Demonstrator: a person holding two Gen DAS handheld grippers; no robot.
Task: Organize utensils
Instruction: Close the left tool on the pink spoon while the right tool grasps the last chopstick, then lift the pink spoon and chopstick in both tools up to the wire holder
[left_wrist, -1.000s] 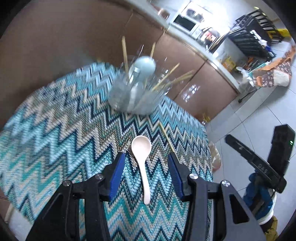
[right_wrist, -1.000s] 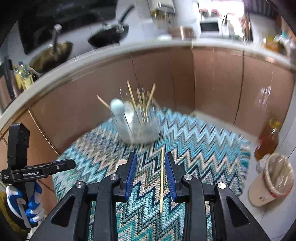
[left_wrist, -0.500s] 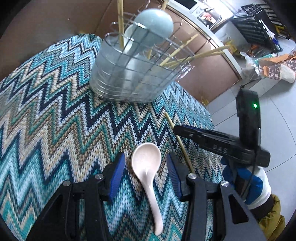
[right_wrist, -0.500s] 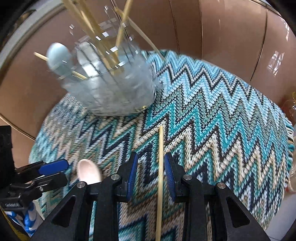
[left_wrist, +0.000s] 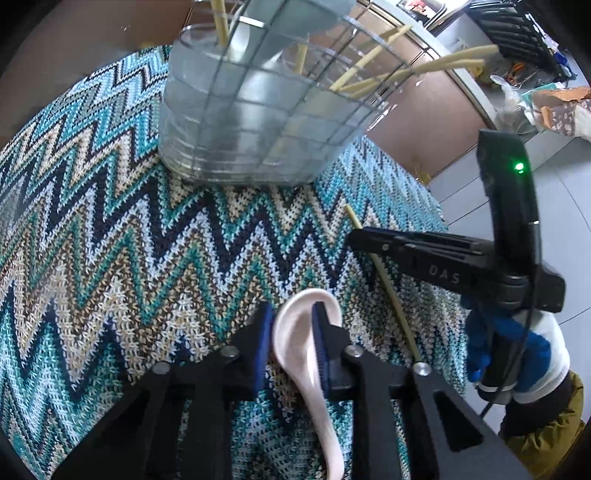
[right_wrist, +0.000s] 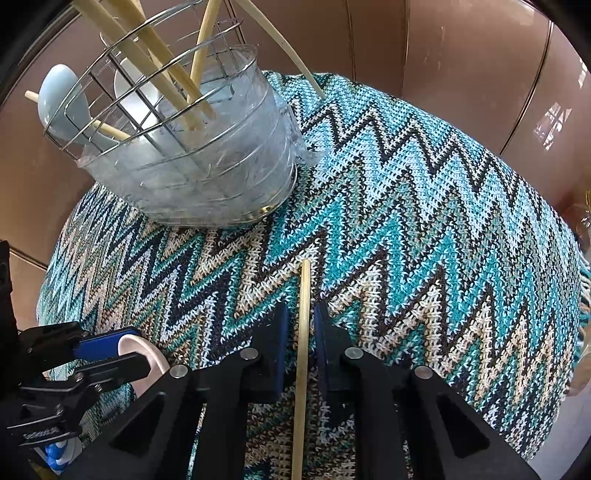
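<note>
A white ceramic spoon (left_wrist: 295, 332) lies on the zigzag cloth (left_wrist: 110, 258). My left gripper (left_wrist: 292, 314) is shut on the spoon's bowl, one pad outside it and one inside. A single wooden chopstick (right_wrist: 303, 332) lies on the cloth between the pads of my right gripper (right_wrist: 301, 317). The right jaws are narrowed around it with small gaps on each side. The wire and clear plastic utensil holder (right_wrist: 192, 155) stands just beyond both grippers. It holds several chopsticks and a pale blue spoon (right_wrist: 59, 96). The holder also shows in the left wrist view (left_wrist: 258, 110).
Brown cabinet fronts (right_wrist: 461, 55) rise behind the table. The cloth's edge (right_wrist: 576, 332) drops off at the right. In the left wrist view the right gripper (left_wrist: 443, 258) and its gloved hand (left_wrist: 517, 350) are close on the right, over the chopstick (left_wrist: 388, 284).
Both grippers moved down and forward toward the cloth. The left jaws closed on the spoon's bowl. The right jaws narrowed around the chopstick.
</note>
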